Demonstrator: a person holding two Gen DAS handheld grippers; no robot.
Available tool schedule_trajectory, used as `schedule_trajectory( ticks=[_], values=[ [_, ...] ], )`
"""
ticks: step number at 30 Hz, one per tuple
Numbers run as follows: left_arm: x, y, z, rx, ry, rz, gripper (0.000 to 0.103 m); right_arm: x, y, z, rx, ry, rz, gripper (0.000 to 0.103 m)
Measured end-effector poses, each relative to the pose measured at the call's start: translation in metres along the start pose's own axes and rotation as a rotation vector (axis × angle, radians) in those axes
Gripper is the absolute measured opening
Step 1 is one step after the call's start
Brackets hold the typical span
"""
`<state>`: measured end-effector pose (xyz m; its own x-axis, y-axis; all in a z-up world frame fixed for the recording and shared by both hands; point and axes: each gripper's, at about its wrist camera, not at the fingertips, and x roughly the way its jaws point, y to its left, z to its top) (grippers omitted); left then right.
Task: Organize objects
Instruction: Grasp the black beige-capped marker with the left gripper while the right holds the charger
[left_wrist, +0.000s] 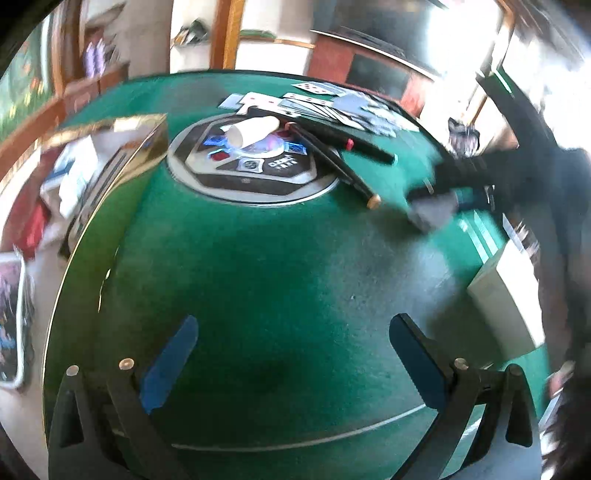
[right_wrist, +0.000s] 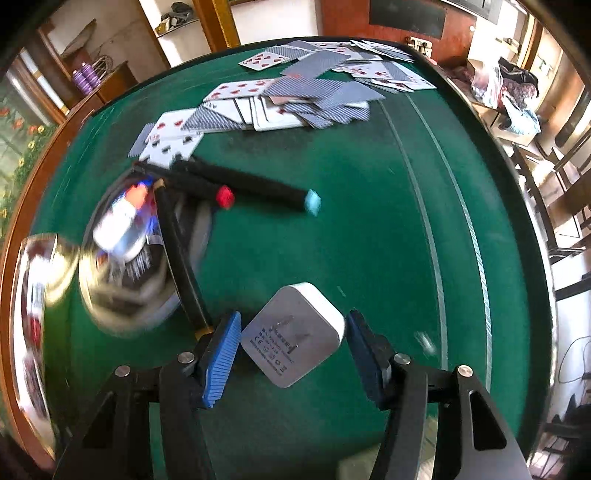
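We see right gripper (right_wrist: 293, 345) tilted steeply down over green table (right_wrist: 369, 221), white charger (right_wrist: 293, 334) between blue pads — contact not clear, so jaws read open. Left gripper (left_wrist: 291, 363) hovers wide open, empty. Only right view shows markers (right_wrist: 255, 188) and scattered cards (right_wrist: 280, 99) sharply.

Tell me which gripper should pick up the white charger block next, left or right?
Right. The right gripper already straddles the white charger block, its blue pad touching one side, though the far pad looks just clear. The left gripper hangs open over bare green felt, away from the block.
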<state>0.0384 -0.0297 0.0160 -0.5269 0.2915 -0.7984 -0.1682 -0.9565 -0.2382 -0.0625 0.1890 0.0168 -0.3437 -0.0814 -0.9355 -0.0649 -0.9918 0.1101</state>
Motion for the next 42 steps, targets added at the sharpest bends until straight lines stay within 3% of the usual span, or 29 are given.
schedule_trajectory(
  ticks=[2,7,12,14,19,21,24,26,27,29,31,37,42],
  values=[
    [-0.005,0.008,0.01,-0.061,-0.003,-0.031,0.103,-0.004,-0.007,-0.014,0.004,-0.006,0.041,0.063],
    [-0.008,-0.001,0.051,-0.086,-0.057,-0.001,0.103,-0.012,-0.019,-0.036,-0.003,-0.031,0.095,0.063],
    [0.035,-0.021,0.098,-0.097,0.0,0.038,0.103,-0.019,-0.022,-0.052,-0.037,-0.089,0.088,0.063],
    [0.059,-0.029,0.112,-0.095,0.025,0.062,0.097,-0.021,-0.021,-0.055,-0.047,-0.112,0.09,0.063],
    [0.105,-0.048,0.129,-0.016,0.082,0.149,0.083,-0.024,-0.019,-0.06,-0.062,-0.15,0.106,0.063],
    [0.113,-0.058,0.13,0.044,0.06,0.215,0.08,-0.023,-0.017,-0.06,-0.076,-0.16,0.101,0.063],
    [0.12,-0.066,0.129,0.1,0.049,0.262,0.079,-0.02,-0.014,-0.061,-0.091,-0.159,0.104,0.063],
    [0.119,-0.073,0.124,0.163,-0.001,0.278,0.078,-0.018,-0.012,-0.062,-0.097,-0.159,0.099,0.064],
    [0.116,-0.075,0.122,0.182,-0.009,0.266,0.072,-0.018,-0.012,-0.062,-0.097,-0.161,0.101,0.064],
    [0.111,-0.076,0.123,0.198,-0.007,0.225,0.027,-0.018,-0.013,-0.061,-0.095,-0.162,0.109,0.063],
    [0.107,-0.075,0.119,0.223,-0.001,0.24,0.015,-0.017,-0.014,-0.061,-0.095,-0.161,0.107,0.063],
    [0.087,-0.052,0.105,0.201,0.009,0.168,0.014,-0.015,-0.011,-0.062,-0.094,-0.153,0.074,0.063],
    [0.063,-0.027,0.085,0.126,0.02,0.095,0.014,-0.01,-0.007,-0.062,-0.084,-0.105,0.069,0.066]
  ],
)
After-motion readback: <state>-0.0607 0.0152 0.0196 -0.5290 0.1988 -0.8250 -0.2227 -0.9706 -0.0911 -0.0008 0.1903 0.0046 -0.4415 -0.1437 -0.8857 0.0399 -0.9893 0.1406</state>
